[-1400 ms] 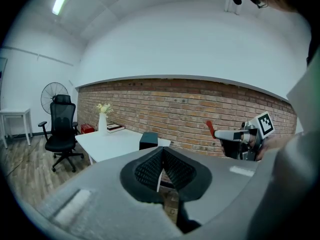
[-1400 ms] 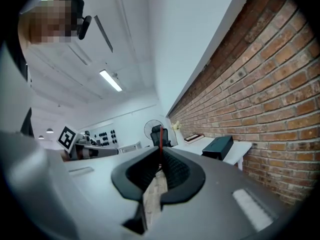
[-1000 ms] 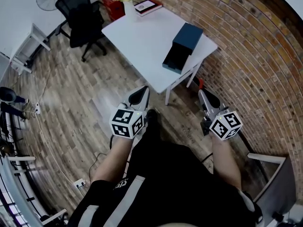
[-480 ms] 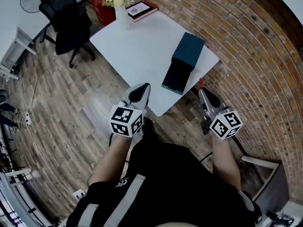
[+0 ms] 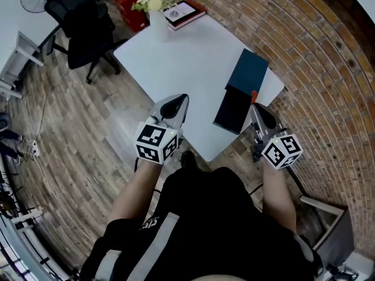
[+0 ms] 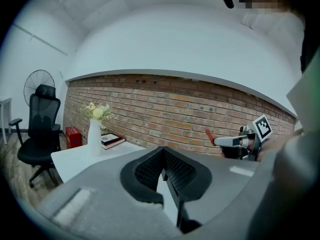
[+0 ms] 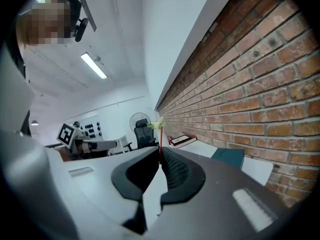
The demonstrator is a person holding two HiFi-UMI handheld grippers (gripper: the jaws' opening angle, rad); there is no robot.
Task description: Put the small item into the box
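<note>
A dark teal box (image 5: 248, 74) lies on the white table (image 5: 181, 57) near its right corner, with a darker part (image 5: 232, 108) toward me. My right gripper (image 5: 254, 105) hovers at the box's near right edge, shut on a small thin red item (image 5: 253, 96). That item stands up between the jaws in the right gripper view (image 7: 159, 153), where the box (image 7: 228, 157) lies ahead to the right. My left gripper (image 5: 180, 99) is shut and holds nothing, over the table's near edge left of the box. The left gripper view shows its meeting tips (image 6: 162, 150) and the right gripper (image 6: 235, 141) with the red item (image 6: 208, 134).
A white vase of flowers (image 5: 154, 10), a book (image 5: 184, 10) and a red case (image 5: 129, 7) stand at the table's far end. A black office chair (image 5: 82, 22) is on the wooden floor to the left. A brick wall (image 5: 328, 69) runs close along the right.
The table and box have come nearer in the head view. Both grippers now reach over the table's near edge, and the right one has arrived beside the box, still holding the red item.
</note>
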